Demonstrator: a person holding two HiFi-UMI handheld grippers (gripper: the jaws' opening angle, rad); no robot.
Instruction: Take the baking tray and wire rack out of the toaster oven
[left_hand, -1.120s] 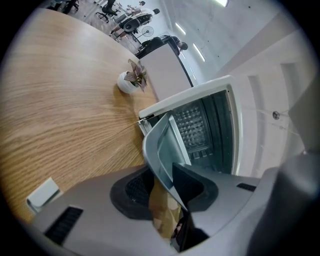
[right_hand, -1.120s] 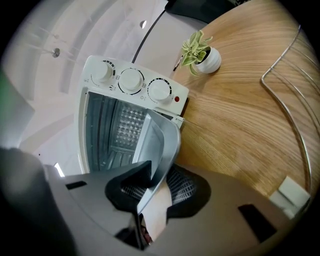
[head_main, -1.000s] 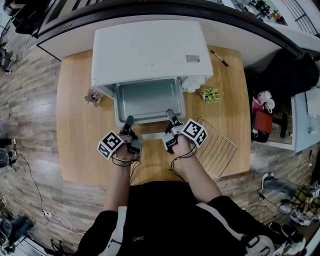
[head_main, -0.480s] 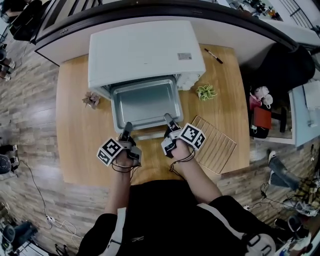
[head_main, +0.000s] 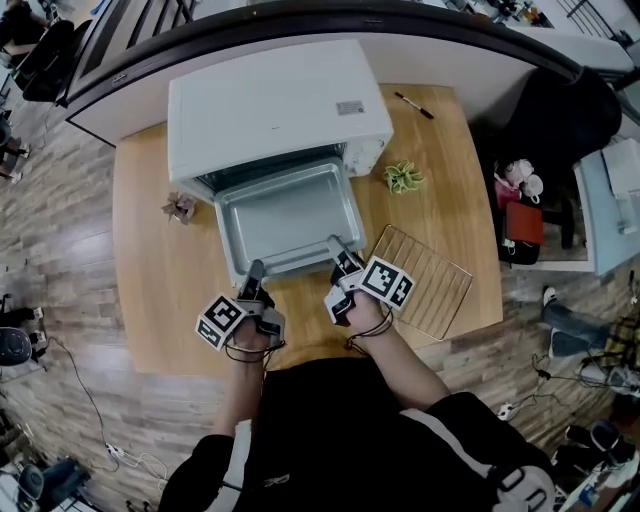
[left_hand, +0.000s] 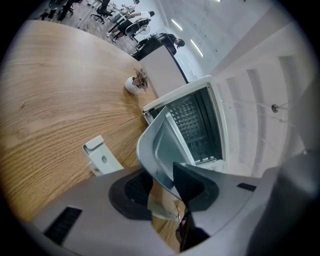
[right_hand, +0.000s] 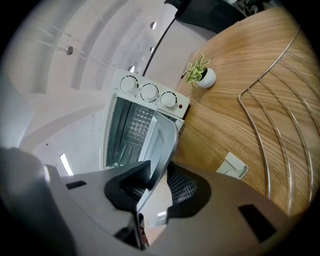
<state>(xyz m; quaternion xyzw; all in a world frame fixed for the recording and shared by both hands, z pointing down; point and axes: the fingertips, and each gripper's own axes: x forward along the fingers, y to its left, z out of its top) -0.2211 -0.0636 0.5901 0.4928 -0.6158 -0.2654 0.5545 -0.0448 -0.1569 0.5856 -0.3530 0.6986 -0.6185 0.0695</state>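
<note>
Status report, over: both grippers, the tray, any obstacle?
Left gripper and right gripper shut on baking tray front rim. Tray mostly out of toaster oven. Wire rack on table, right of tray.

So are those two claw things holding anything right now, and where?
Both hold the baking tray by its near rim: the left gripper near the left corner, the right gripper near the right corner.

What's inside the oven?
The oven looks bare inside: only its dimpled back wall shows. The tray sits pulled out at its mouth and hides the oven floor.
</note>
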